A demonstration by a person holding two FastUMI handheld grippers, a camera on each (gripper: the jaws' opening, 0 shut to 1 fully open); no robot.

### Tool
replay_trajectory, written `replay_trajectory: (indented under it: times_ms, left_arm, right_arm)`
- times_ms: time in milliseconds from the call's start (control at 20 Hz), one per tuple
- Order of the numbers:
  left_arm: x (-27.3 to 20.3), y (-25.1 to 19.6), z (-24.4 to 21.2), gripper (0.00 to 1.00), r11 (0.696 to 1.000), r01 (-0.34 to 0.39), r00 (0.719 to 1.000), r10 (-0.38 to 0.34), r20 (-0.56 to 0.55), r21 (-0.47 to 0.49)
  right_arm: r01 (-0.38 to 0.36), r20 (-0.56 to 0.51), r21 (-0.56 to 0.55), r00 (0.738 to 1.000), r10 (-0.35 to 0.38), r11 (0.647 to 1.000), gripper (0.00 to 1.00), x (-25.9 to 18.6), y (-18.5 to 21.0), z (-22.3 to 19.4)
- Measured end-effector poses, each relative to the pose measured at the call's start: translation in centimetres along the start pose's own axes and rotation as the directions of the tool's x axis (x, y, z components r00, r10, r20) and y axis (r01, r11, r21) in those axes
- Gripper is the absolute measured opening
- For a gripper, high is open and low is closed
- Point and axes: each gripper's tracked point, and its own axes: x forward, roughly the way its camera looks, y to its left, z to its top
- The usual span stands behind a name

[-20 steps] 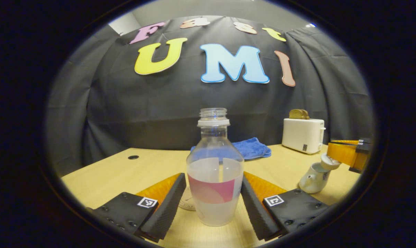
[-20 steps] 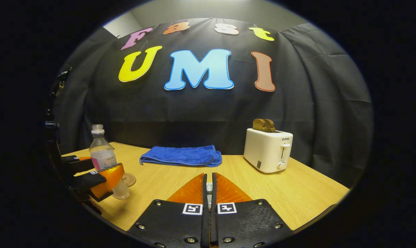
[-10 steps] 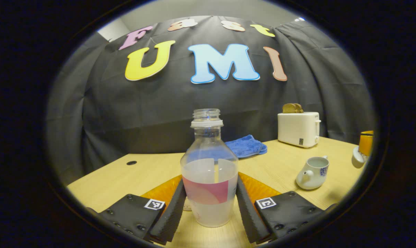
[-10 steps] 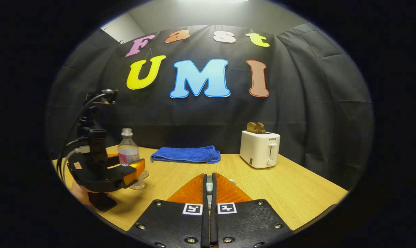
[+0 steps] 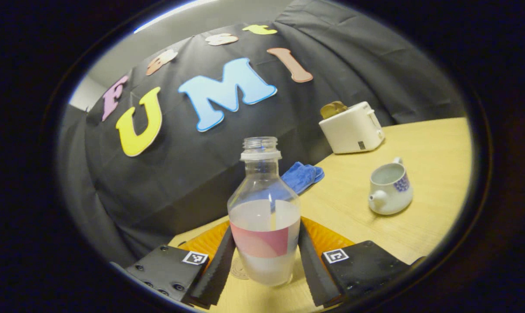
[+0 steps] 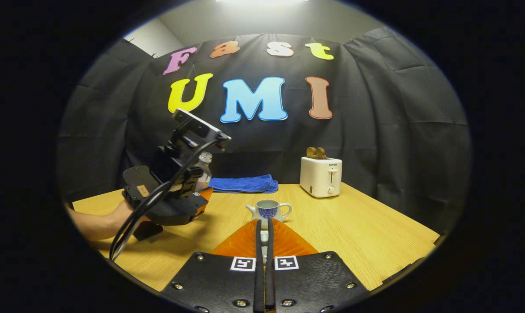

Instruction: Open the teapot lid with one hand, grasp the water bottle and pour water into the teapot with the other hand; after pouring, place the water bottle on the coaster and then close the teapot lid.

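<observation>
In the left gripper view, the left gripper (image 5: 264, 254) has its two fingers closed against the sides of a clear plastic water bottle (image 5: 264, 217) with a pink-and-white label, uncapped and roughly half full; the bottle sits tilted against the scene, above the light wooden table (image 5: 423, 143). A round coaster (image 5: 238, 267) shows on the table just beside and behind the bottle's base. To the right, well apart from the bottle, stands a small white ceramic teapot (image 5: 389, 188) with a blue pattern, its top open. Farther back lie a folded blue cloth (image 5: 301, 176) and a white toaster (image 5: 352, 128) holding bread. In the right gripper view, the right gripper (image 6: 264, 237) has its fingers pressed nearly together on a small white object (image 6: 264, 237), apparently the teapot lid, mostly hidden between them. The teapot stands just beyond the fingertips, and a hand (image 6: 99, 224) holds the left gripper at left.
</observation>
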Motion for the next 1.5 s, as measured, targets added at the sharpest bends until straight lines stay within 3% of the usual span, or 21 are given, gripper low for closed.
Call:
replay_trajectory:
  times_ms: [200,500,850,1500]
  left_arm:
    - [0.3,-1.5,1.1,0.86,0.984,0.013,1.0,-0.014,0.003,0.176]
    - [1.2,-3.5,1.9,0.86,0.916,0.035,0.999,-0.038,-0.002,0.4]
    - [3.1,-5.6,2.3,0.86,0.766,0.045,0.999,-0.043,-0.019,0.642]
    - [4.6,-7.2,2.3,0.86,0.551,0.104,0.995,-0.058,-0.086,0.828]
  right_arm:
    - [-0.006,-0.019,0.021,1.0,0.007,1.0,0.01,-1.4,0.0,-1.0]
    - [-0.017,-0.03,0.034,0.999,0.018,0.999,0.01,-2.7,0.2,-1.8]
    - [-0.017,-0.04,0.048,0.999,0.019,0.999,0.01,-2.8,0.0,-2.4]
    - [-0.016,-0.045,0.058,0.999,0.018,0.998,0.01,-2.8,-0.3,-2.5]
